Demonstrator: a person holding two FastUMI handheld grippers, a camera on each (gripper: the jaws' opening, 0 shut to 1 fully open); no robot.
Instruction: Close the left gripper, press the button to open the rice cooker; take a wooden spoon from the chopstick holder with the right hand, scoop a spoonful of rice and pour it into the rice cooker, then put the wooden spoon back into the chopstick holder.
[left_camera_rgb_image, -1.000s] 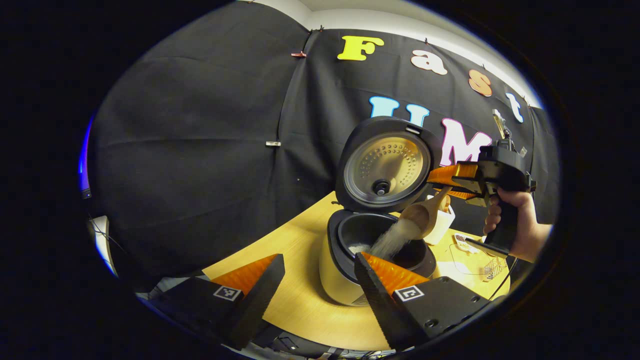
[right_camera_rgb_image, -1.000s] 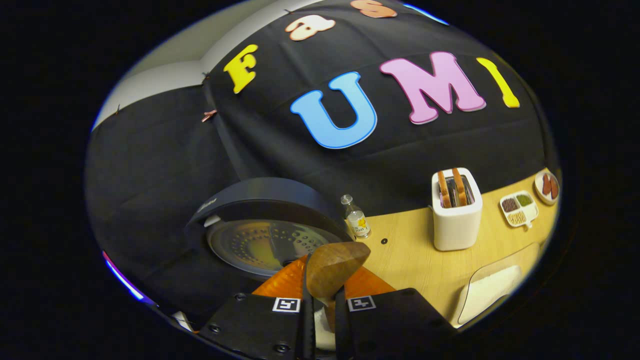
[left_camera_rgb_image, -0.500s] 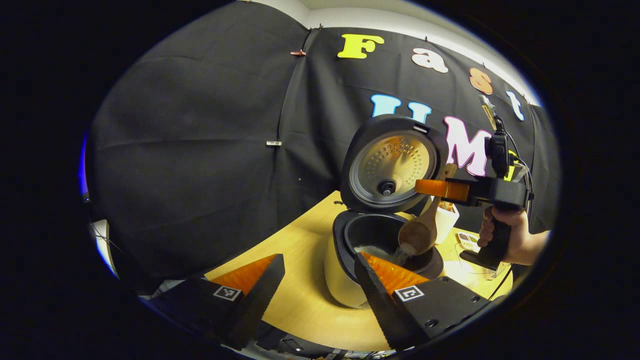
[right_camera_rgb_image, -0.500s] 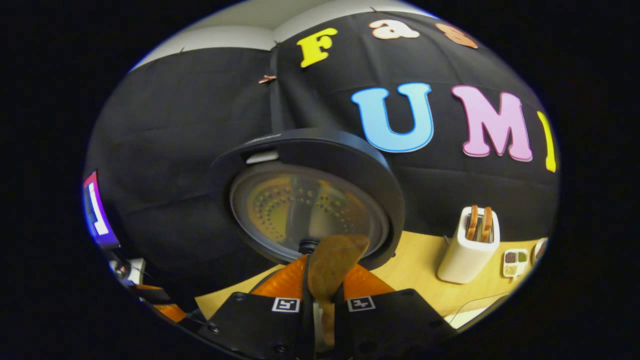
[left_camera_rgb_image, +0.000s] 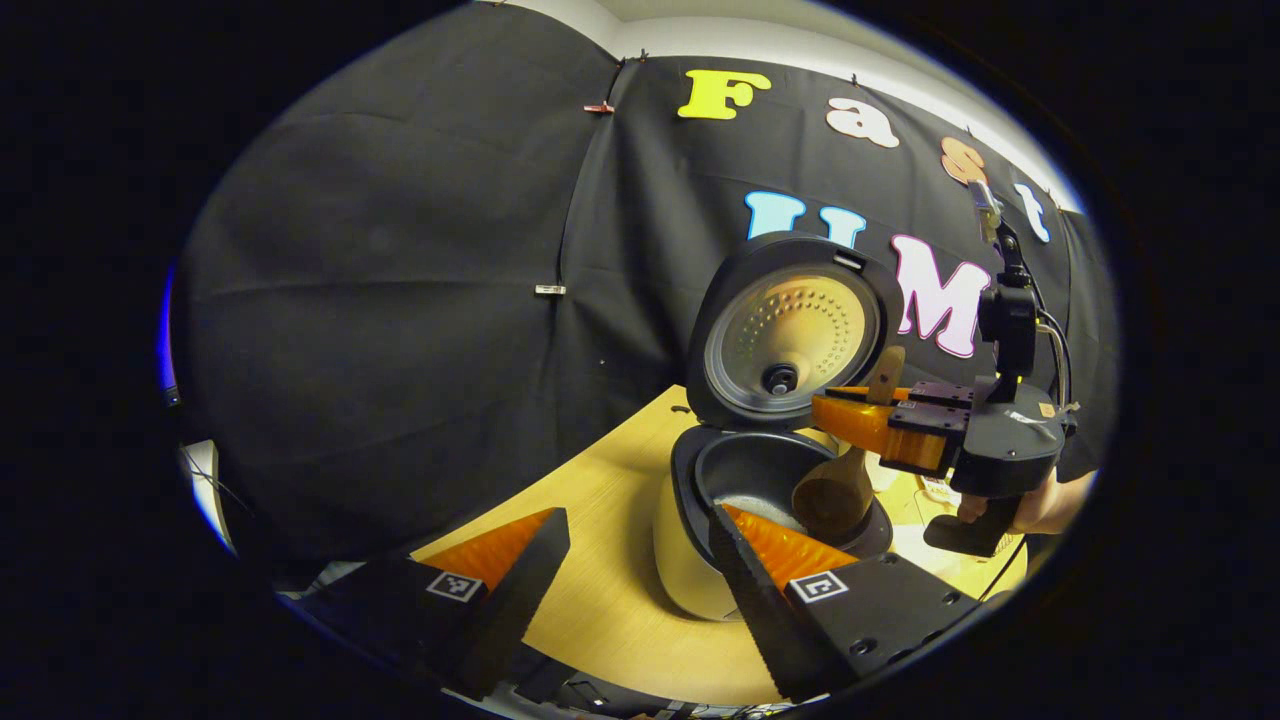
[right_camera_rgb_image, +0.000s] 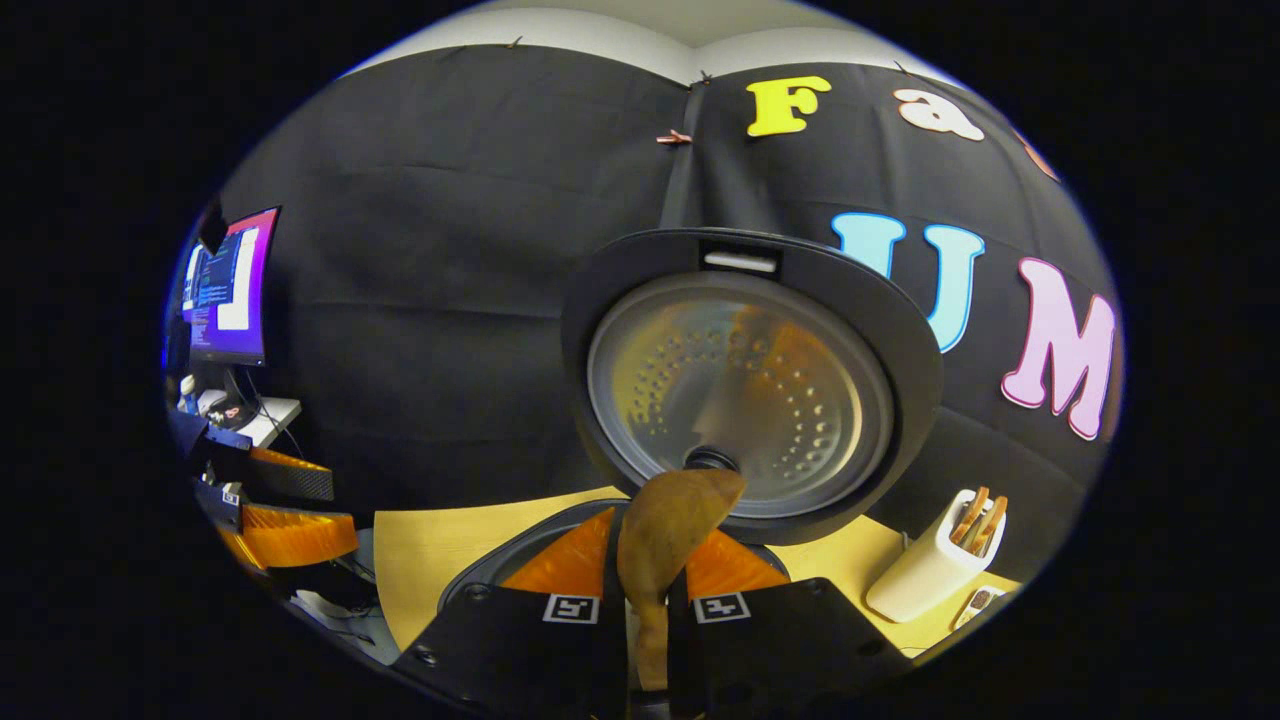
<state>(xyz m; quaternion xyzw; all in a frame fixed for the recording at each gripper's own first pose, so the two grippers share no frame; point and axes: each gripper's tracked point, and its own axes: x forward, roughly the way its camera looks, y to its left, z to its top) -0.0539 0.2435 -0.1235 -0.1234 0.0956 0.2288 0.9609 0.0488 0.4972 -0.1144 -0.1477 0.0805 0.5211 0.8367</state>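
The rice cooker (left_camera_rgb_image: 690, 560) stands open on the wooden table, its lid (left_camera_rgb_image: 790, 335) upright behind the dark pot, where a little rice (left_camera_rgb_image: 745, 498) lies. The wooden spoon (left_camera_rgb_image: 832, 495) hangs bowl-down over the pot's right side, handle pointing up. My right gripper (left_camera_rgb_image: 835, 412), held by a hand (left_camera_rgb_image: 1040, 505), is shut on the handle. In the right gripper view the spoon (right_camera_rgb_image: 665, 530) sticks up between my right gripper's (right_camera_rgb_image: 655, 565) fingers, in front of the lid (right_camera_rgb_image: 740, 390). My left gripper (left_camera_rgb_image: 630, 560) is open, low and left of the cooker, holding nothing.
A white toaster (right_camera_rgb_image: 935, 570) with bread slices stands on the table right of the cooker. A monitor (right_camera_rgb_image: 225, 290) and cables sit far left, beyond the left gripper (right_camera_rgb_image: 290, 510). Bare table (left_camera_rgb_image: 600, 500) lies left of the cooker.
The stream of rice from the spoon into the pot has stopped. The right gripper turned and swung left, so the spoon's bowl now hangs straight down. The left gripper stayed put.
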